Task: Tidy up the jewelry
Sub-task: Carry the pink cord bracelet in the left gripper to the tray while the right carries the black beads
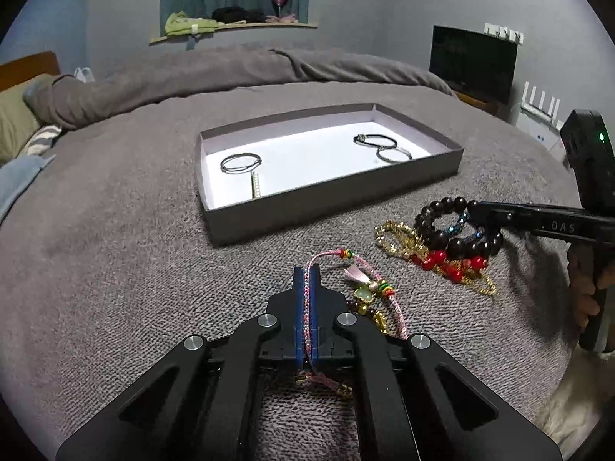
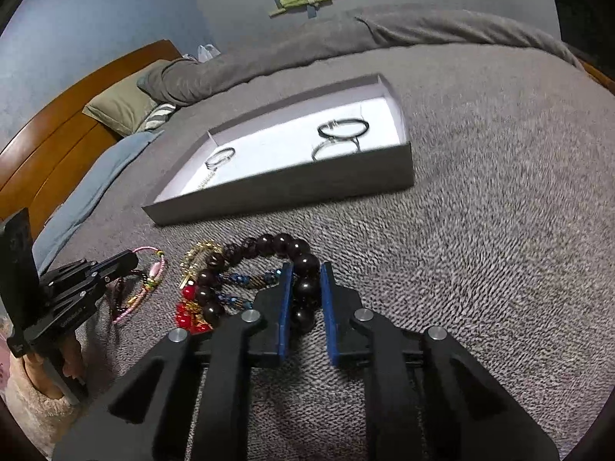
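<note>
A shallow grey box [image 1: 330,207] [image 2: 284,188] with a white floor lies on the bed and holds several bangles [image 1: 240,162] [image 2: 343,127]. My left gripper [image 1: 306,269] is shut on a pink braided bracelet [image 1: 396,307], which also shows in the right wrist view [image 2: 153,269]. My right gripper [image 2: 305,267] is shut on a dark wooden bead bracelet [image 2: 305,265] [image 1: 442,238]. A gold chain [image 1: 396,236], red beads [image 1: 449,267] [image 2: 188,317] and a blue beaded strand [image 2: 234,279] lie in a pile under it. The right gripper [image 1: 474,207] shows in the left wrist view, and the left gripper [image 2: 132,259] in the right wrist view.
The grey knitted blanket [image 1: 115,249] covers the bed. Pillows [image 2: 119,103] and a wooden headboard [image 2: 50,134] lie at the left. A monitor [image 1: 472,63] stands at the back right. A shelf [image 1: 230,27] with clothes hangs on the far wall.
</note>
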Available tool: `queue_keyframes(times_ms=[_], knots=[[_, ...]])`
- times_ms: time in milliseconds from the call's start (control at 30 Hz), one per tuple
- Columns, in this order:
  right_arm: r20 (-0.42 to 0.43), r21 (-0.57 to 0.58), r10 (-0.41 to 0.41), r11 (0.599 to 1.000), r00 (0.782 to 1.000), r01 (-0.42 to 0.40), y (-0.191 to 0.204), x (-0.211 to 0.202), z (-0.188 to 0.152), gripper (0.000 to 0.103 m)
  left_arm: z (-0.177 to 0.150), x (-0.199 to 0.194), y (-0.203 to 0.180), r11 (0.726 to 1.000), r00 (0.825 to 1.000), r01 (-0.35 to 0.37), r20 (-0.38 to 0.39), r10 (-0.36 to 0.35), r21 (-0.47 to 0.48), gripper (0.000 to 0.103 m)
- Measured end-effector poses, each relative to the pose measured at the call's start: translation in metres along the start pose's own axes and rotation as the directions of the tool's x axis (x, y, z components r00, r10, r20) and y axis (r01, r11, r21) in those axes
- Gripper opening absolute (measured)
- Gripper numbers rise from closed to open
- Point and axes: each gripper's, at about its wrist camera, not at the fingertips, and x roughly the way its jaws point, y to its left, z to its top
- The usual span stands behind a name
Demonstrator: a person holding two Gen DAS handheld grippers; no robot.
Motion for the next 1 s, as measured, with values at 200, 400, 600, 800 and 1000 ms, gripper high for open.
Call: queue_keyframes(times_ms=[200, 400, 600, 800, 1000], knots=[[0.071, -0.080, 0.011, 0.997, 0.997, -0.005, 0.018, -0.019, 0.010, 0.014, 0.006, -0.008, 0.002, 1.000, 1.000, 0.004, 0.022, -0.004, -0.013, 0.003], [0.114, -0.184, -0.002, 0.983, 0.993, 0.023, 0.042, -0.033, 0.036, 0.014, 0.028, -0.019, 0.003, 1.000, 0.998, 0.004, 0.062, -0.004, 0.005, 0.003], [0.151, -0.266, -0.017, 0.962, 0.988, 0.058, 0.057, -0.042, 0.067, 0.014, 0.051, -0.019, 0.005, 0.999, 0.997, -0.016, 0.080, 0.013, 0.039, 0.003], [0.173, -0.250, -0.049, 0.964, 0.984, 0.092, 0.047, -0.033, 0.107, 0.014, 0.092, -0.010, 0.016, 0.997, 0.994, -0.037, 0.102, 0.029, 0.074, 0.003], [0.154, -0.201, -0.079, 0.974, 0.985, 0.109, 0.027, -0.002, 0.149, 0.014, 0.132, 0.025, 0.020, 0.989, 0.996, -0.070, 0.063, 0.062, 0.130, 0.003]])
